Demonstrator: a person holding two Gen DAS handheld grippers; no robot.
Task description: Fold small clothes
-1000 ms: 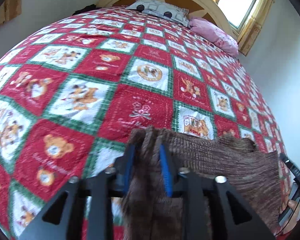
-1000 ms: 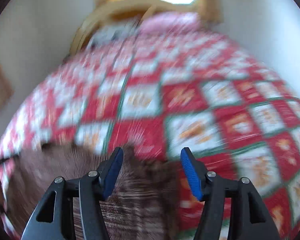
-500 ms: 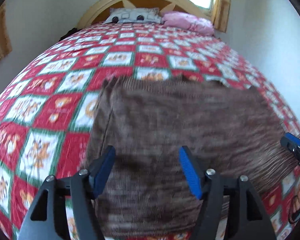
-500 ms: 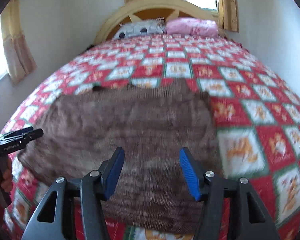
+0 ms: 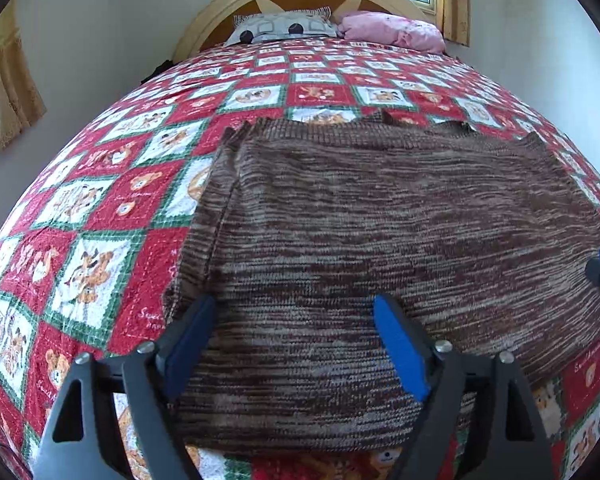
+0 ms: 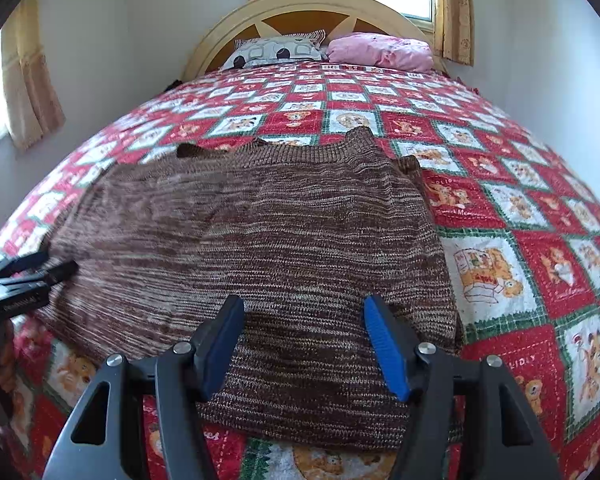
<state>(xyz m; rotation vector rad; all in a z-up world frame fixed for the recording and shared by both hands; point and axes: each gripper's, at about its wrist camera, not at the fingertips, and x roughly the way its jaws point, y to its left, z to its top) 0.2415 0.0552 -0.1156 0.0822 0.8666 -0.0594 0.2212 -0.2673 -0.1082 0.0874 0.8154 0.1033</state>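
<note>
- While the brown knitted sweater [image 5: 380,240] lies spread flat across the near end of the red patchwork bedspread [image 5: 100,208], both tongs hover over its near hem with nothing pinched between them.
- Left gripper [image 5: 296,344]: its jaws are opening and stand wide apart above the knit, pads clear of the fabric. Right gripper [image 6: 304,344]: also opening, with a narrower gap, and the sweater shows only beneath it, not clamped.
- Risk, as I judge it: the far edge looks uneven, with small bumps and what may be a tucked sleeve [image 6: 408,164] poking out at the right corner. Folding from here could trap that lump and leave a crooked stack.
- Loose knit stretches and sags, so a grip on only the top layer would likely peel it off the layer below rather than lift both.
- Pads driven too deep could catch the bedspread along with the hem and drag it into the fold.
- Uneven lifting by the two hands would likely skew the crease.
- Near hem sits close to the bed's edge, so a pull towards the cameras might slide the sweater off.
</note>
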